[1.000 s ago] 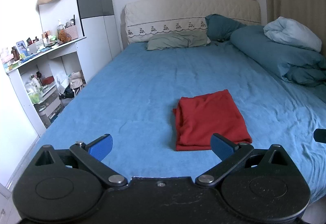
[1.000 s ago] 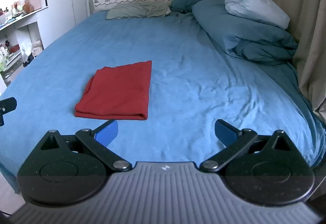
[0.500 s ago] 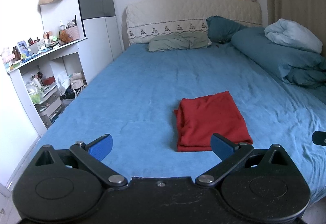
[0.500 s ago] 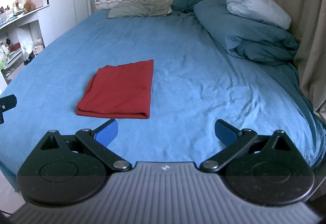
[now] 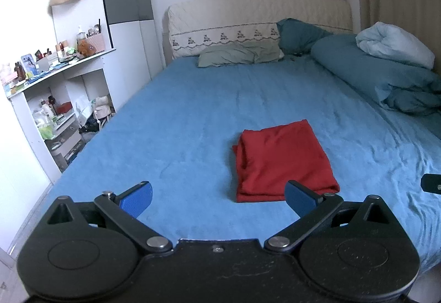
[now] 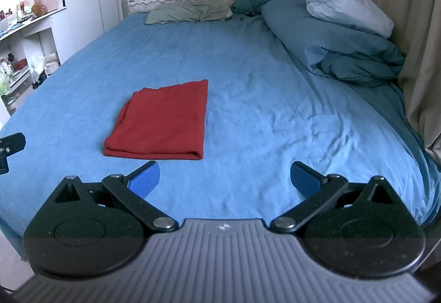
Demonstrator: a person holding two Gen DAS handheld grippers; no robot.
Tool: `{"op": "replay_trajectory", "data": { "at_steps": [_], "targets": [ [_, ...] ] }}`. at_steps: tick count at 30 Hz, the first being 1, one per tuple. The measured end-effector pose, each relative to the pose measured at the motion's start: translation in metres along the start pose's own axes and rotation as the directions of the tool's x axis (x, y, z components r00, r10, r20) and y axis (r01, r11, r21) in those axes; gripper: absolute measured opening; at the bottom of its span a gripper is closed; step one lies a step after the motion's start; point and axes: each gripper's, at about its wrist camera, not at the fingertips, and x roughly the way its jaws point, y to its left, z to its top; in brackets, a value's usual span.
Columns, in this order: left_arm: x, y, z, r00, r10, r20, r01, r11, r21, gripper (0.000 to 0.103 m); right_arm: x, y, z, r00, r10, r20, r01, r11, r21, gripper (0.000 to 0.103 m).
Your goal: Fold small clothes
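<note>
1. The folded red cloth garment (image 5: 284, 159) lies flat as a neat rectangle on the blue bed sheet (image 5: 179, 123), near the foot of the bed and well apart from the pillows.
2. The left gripper (image 5: 217, 196) hangs with its blue-padded fingers spread wide, holding nothing; the garment sits ahead and to its right.
3. The right gripper (image 6: 225, 178) is likewise spread and empty; the garment (image 6: 162, 121) lies ahead and to its left.
4. The garment's long axis runs away from both grippers, toward the headboard, its near short edge facing them.
5. Neither touches the cloth, which lies between them; folding looks finished.
</note>
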Motion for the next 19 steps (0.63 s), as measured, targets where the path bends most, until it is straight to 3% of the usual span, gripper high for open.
{"op": "replay_trajectory", "data": {
  "at_steps": [19],
  "targets": [
    [0.0036,0.0065,-0.0041,1.0,-0.011,0.01,0.011,1.0,-0.018,0.103,0.0028,-0.004,0.0015,1.0,0.006,0.0,-0.006,1.0,0.001,0.103]
  ]
}}
